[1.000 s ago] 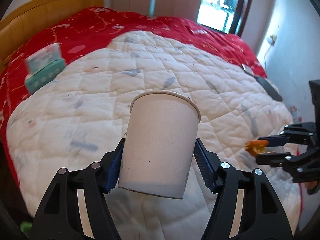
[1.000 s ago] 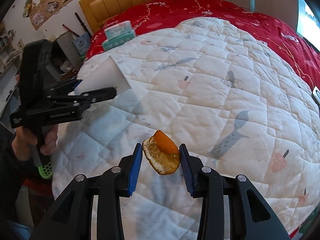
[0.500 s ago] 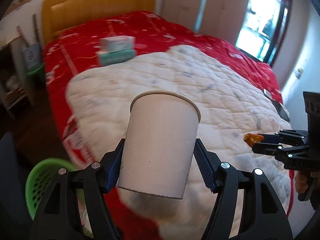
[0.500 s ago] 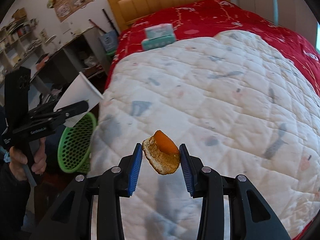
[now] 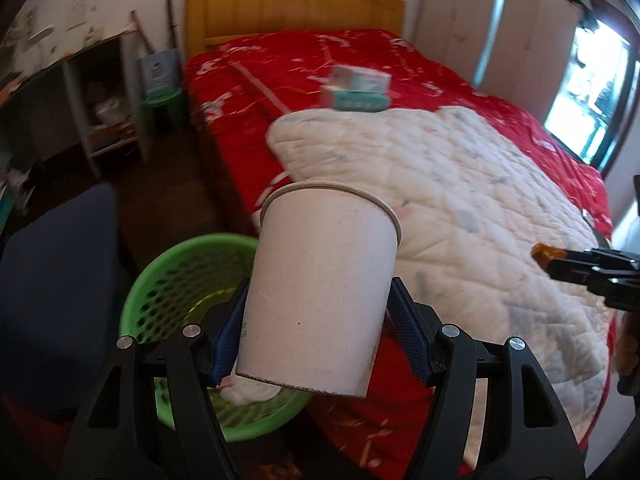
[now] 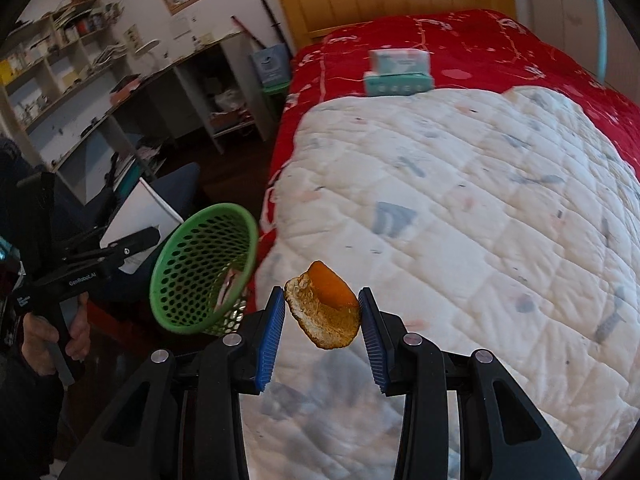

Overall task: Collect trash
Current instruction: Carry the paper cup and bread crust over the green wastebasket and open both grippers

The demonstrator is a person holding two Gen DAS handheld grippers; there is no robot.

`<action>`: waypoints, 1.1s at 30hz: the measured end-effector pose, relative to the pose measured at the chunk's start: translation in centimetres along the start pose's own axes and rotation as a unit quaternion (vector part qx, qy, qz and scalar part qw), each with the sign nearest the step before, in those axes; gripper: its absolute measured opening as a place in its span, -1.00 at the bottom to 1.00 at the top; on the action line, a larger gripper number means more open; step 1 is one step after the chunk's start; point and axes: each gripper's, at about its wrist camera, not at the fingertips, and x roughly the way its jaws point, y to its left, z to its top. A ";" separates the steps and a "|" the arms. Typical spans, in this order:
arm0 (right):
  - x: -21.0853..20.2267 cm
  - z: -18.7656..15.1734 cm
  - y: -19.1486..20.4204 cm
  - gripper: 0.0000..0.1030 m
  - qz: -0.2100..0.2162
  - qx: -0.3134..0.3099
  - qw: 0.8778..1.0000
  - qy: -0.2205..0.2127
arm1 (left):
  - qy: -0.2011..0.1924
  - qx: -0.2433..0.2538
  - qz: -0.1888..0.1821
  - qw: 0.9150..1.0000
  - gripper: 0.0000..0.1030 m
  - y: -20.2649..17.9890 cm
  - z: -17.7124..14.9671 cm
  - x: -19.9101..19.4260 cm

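Observation:
My left gripper (image 5: 316, 328) is shut on a white paper cup (image 5: 320, 292), held upright just above and in front of a green mesh basket (image 5: 176, 280) on the floor beside the bed. The basket holds some white crumpled paper. My right gripper (image 6: 322, 320) is shut on a piece of orange peel (image 6: 324, 310), held over the white quilt (image 6: 460, 208) near the bed's edge. In the right wrist view the basket (image 6: 200, 272) lies to the left, with the left gripper (image 6: 120, 244) and cup (image 6: 140, 216) behind it. The right gripper (image 5: 560, 262) and peel (image 5: 542, 252) show at the right of the left wrist view.
A red bedspread (image 5: 280, 80) covers the bed, with a wooden headboard (image 5: 288, 4) behind. A teal and white tissue pack (image 6: 398, 72) lies on the bed. A dark blue chair (image 5: 52, 280) stands left of the basket. Shelves and a desk (image 6: 120, 92) line the left wall.
Both grippers have swung left, away from over the bed toward its side. The green basket has come into fuller view, now under the cup. Both grips are unchanged.

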 end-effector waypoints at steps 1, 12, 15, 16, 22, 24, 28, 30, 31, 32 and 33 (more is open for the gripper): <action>0.2 0.1 0.5 -0.28 0.002 -0.004 1.000 0.001 | 0.002 -0.003 0.006 1.000 0.28 0.5 -0.2 0.0; 2.0 1.2 4.4 -0.28 0.025 -0.034 0.999 0.013 | 0.046 -0.063 0.051 0.996 0.28 6.1 -2.9 1.6; 2.5 1.4 5.3 -0.28 0.030 -0.038 0.999 0.016 | 0.058 -0.074 0.059 0.994 0.29 6.9 -3.4 2.2; 2.6 1.4 5.6 -0.28 0.032 -0.040 0.999 0.017 | 0.061 -0.077 0.061 0.993 0.29 6.9 -3.5 2.3; 3.5 1.6 6.6 -0.28 0.039 -0.046 0.998 0.024 | 0.071 -0.093 0.068 0.991 0.33 8.2 -4.2 2.9; 3.8 1.6 7.0 -0.28 0.042 -0.047 0.998 0.026 | 0.076 -0.100 0.067 0.990 0.33 8.6 -4.5 3.1; 4.3 1.6 7.7 -0.28 0.047 -0.050 0.997 0.031 | 0.076 -0.110 0.065 0.989 0.40 9.1 -5.0 3.1; 4.5 1.6 8.0 -0.28 0.049 -0.052 0.997 0.033 | 0.075 -0.113 0.065 0.989 0.41 9.3 -5.2 2.9; 4.5 1.6 8.2 -0.28 0.050 -0.053 0.997 0.033 | 0.074 -0.114 0.065 0.989 0.42 9.3 -5.3 2.7; 4.6 1.7 8.2 -0.28 0.051 -0.053 0.997 0.033 | 0.074 -0.115 0.066 0.988 0.42 9.4 -5.3 2.6; 4.6 1.8 8.3 -0.28 0.053 -0.053 0.997 0.033 | 0.073 -0.117 0.068 0.988 0.43 9.5 -5.4 2.5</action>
